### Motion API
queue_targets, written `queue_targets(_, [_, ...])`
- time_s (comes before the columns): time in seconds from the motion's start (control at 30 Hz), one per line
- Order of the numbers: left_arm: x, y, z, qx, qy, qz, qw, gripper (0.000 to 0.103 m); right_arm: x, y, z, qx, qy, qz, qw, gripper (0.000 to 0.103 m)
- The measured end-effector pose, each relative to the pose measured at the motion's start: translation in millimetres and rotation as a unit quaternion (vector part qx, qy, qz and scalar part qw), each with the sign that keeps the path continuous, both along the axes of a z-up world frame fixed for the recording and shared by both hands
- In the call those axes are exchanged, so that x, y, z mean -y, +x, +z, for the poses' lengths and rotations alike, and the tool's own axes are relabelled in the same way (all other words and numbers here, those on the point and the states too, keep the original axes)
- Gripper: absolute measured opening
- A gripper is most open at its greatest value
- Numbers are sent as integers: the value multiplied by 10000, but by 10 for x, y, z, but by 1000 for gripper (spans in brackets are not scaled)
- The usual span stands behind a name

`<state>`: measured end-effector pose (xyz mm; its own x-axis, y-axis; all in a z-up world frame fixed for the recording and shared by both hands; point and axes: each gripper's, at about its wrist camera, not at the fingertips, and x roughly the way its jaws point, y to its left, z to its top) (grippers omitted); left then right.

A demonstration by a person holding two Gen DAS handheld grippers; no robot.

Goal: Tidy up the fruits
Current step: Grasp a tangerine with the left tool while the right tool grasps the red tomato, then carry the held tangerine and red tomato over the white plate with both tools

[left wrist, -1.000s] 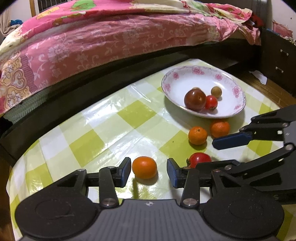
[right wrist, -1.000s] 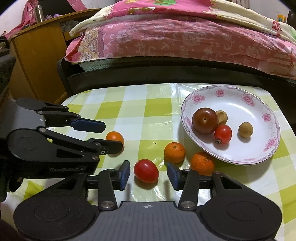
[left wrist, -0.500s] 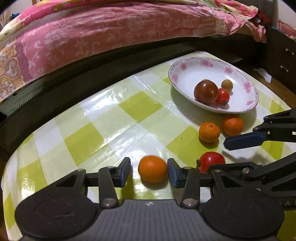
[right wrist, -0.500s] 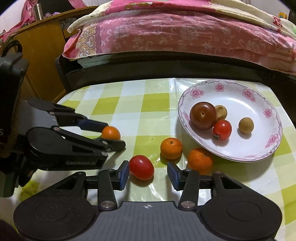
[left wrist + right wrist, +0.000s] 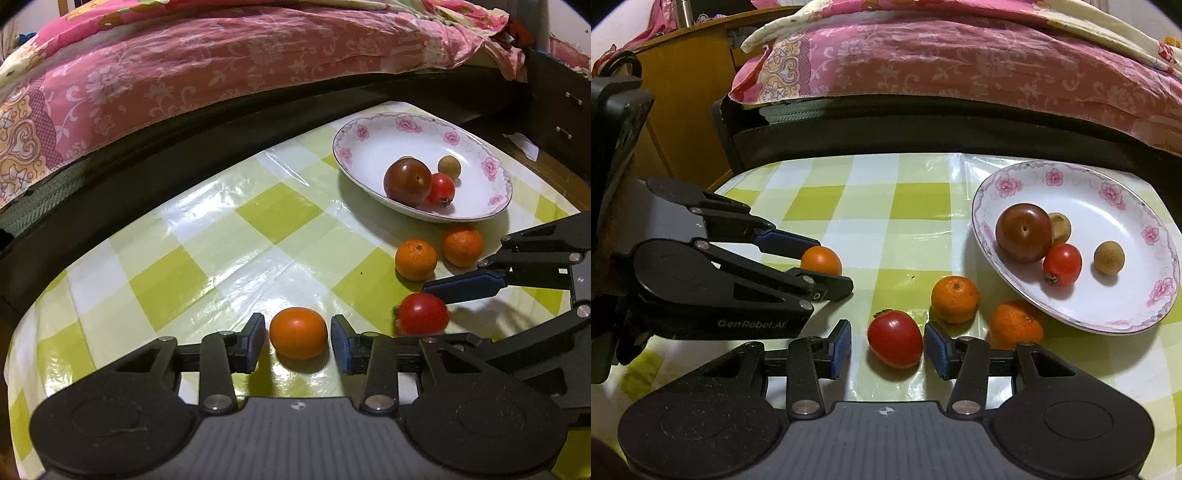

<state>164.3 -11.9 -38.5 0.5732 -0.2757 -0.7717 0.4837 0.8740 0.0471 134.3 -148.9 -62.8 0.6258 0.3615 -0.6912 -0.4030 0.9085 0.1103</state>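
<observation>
on a checked table (image 5: pixel 207 236) beside a bed, both grippers are closing: left gripper (image 5: pixel 297 341) around an orange fruit (image 5: pixel 298 332), right gripper (image 5: pixel 887 345) around a red tomato (image 5: pixel 894 343), pads not yet pressing. next, probably: pinch, lift, carry to the plate (image 5: pixel 1123 206).

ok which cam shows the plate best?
Right wrist view: the plate is nearly whole, and all four fruits in it stand apart. Left wrist view also shows the plate whole, but smaller, farther off, with its fruits overlapping.
</observation>
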Motion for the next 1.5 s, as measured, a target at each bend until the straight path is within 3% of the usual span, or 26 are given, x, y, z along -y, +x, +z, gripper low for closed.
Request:
queue_targets(0.1, [4, -16, 8, -4, 3, -25, 10000, 43, -15, -7, 3, 70, -146, 4, 9999, 25])
queue_targets(0.33, [4, -55, 23, -29, -42, -88, 9999, 40, 32, -26, 35, -24, -107, -68, 9999, 25])
queue_targets(0.53, [175, -221, 106, -28, -108, -527, 9986, 40, 169, -206, 156, -13, -82, -361, 9993, 25])
queue_targets(0.7, [293, -390, 117, -102, -104, -765, 9970, 40, 326, -411, 29, -210, -270, -779, 9964, 25])
queue_targets(1.0, [457, -603, 55, -160, -41, -1114, 9936, 40, 425, -663, -2, -25, -361, -1029, 9940, 25])
queue_targets(1.23, [428, -615, -3, -110, -71, -1120, 9936, 43, 385, -557, -36, 85, -341, -1103, 9933, 32])
queue_targets(1.5, [473, -639, 2, -175, -55, -549, 9983, 46, 345, -460, -16, 56, -566, -1013, 9932, 26])
